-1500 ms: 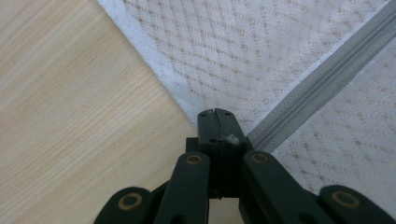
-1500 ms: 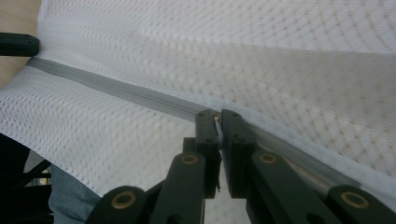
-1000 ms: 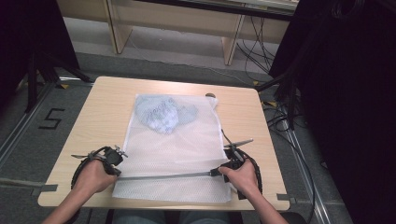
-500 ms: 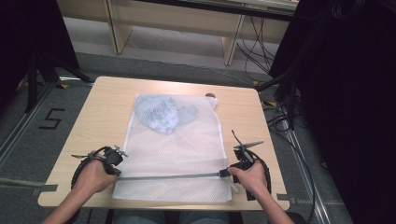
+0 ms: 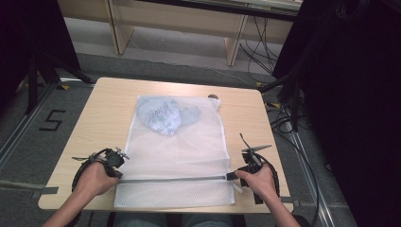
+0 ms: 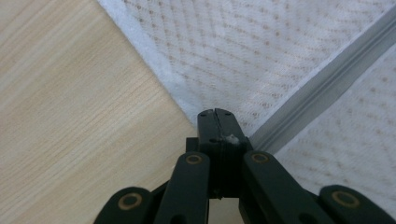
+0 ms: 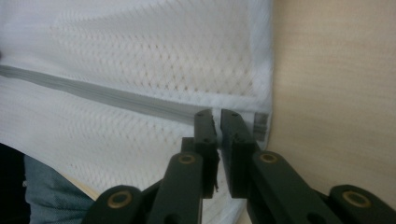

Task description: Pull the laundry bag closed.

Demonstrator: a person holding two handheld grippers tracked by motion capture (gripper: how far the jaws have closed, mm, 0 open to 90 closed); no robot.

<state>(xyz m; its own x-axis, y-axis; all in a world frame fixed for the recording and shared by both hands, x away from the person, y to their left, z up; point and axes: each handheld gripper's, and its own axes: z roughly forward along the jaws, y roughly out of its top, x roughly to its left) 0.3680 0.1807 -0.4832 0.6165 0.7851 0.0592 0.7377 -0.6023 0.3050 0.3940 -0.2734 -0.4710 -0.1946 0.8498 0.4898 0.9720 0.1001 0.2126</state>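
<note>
A white mesh bag (image 5: 177, 151) lies flat on the wooden table (image 5: 108, 109), with a bundled pale blue cloth (image 5: 163, 116) inside its far end. A grey zipper (image 5: 175, 179) runs across the bag near the front edge. My left gripper (image 5: 117, 168) is shut on the bag's left edge beside the zipper's end (image 6: 215, 112). My right gripper (image 5: 231, 176) sits at the zipper's right end. Its jaws are nearly together on the zipper pull (image 7: 218, 114), next to the bag's right seam (image 7: 264, 93).
A small dark object (image 5: 213, 96) lies at the table's far edge by the bag's corner. Cables (image 5: 283, 123) trail over the floor to the right, and a painted "5" (image 5: 51, 120) marks the floor at left. The person's jeans (image 7: 51, 196) show under the table's front edge.
My right gripper has slid rightward along the zipper to the bag's right edge. The left gripper and the bag have stayed put.
</note>
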